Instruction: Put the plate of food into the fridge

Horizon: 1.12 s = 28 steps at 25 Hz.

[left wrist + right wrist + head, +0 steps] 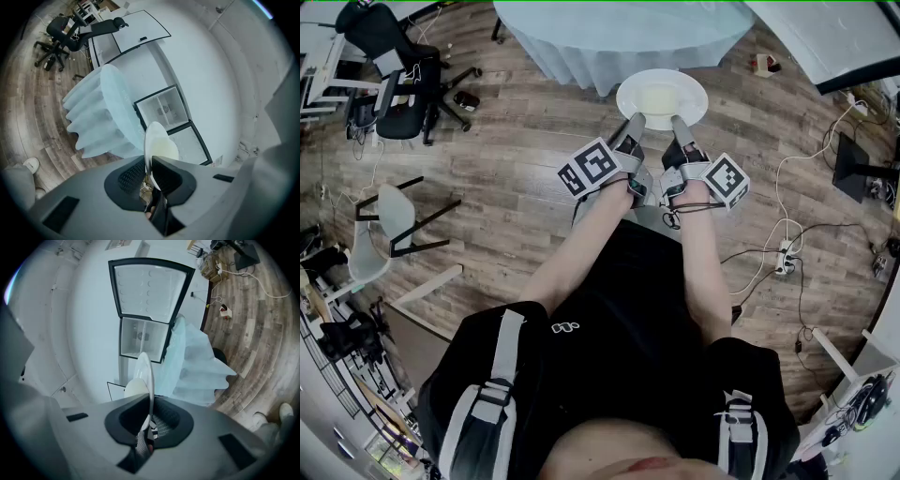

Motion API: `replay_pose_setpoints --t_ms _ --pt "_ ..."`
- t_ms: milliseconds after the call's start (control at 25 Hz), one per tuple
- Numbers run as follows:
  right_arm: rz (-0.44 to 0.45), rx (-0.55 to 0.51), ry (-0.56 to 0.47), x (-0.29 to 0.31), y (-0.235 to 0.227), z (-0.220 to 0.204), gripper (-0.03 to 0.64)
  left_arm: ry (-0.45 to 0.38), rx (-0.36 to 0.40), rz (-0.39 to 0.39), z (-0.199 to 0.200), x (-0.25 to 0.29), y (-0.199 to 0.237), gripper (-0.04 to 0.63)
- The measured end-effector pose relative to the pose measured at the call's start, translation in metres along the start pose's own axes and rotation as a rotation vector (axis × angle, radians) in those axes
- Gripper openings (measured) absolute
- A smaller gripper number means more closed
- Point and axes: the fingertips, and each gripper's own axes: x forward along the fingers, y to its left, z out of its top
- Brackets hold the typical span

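A white plate (662,97) with pale food (657,98) on it hangs level in front of the person, over the wooden floor just short of the draped table. My left gripper (635,122) is shut on the plate's near left rim and my right gripper (678,123) is shut on its near right rim. In the left gripper view the plate (155,143) stands edge-on between the jaws. The right gripper view shows the plate (144,373) the same way. Beyond it the fridge (143,336) stands open, its door (151,289) swung wide and its shelves showing (164,108).
A round table with a pale blue cloth (619,33) is right ahead, between me and the fridge. Office chairs (394,75) stand at the left. Cables and a power strip (785,258) lie on the floor at the right. A white chair (389,225) is nearer left.
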Motion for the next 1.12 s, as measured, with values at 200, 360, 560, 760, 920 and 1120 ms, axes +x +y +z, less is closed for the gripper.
replay_pose_setpoints --t_ms 200,360,560,760,920,1120 --pt "0.010 -0.014 0.005 -0.007 0.005 0.003 0.025 -0.002 -0.008 -0.004 -0.007 -0.002 -0.005 0.051" --pt "0.013 -0.028 -0.005 -0.009 0.008 0.012 0.025 0.002 0.002 -0.017 -0.008 0.003 -0.014 0.051" --pt "0.007 -0.004 -0.028 -0.009 0.007 0.014 0.033 0.010 -0.002 -0.029 -0.007 0.005 -0.017 0.040" --pt "0.021 0.036 -0.025 -0.001 0.012 0.008 0.046 0.014 -0.007 -0.034 0.003 0.002 -0.016 0.041" --pt "0.030 0.053 -0.041 0.005 0.014 0.010 0.043 0.022 -0.015 -0.037 0.006 0.004 -0.013 0.049" --pt "0.009 0.046 -0.050 0.019 0.016 0.010 0.043 0.032 -0.033 -0.051 0.021 0.011 -0.011 0.044"
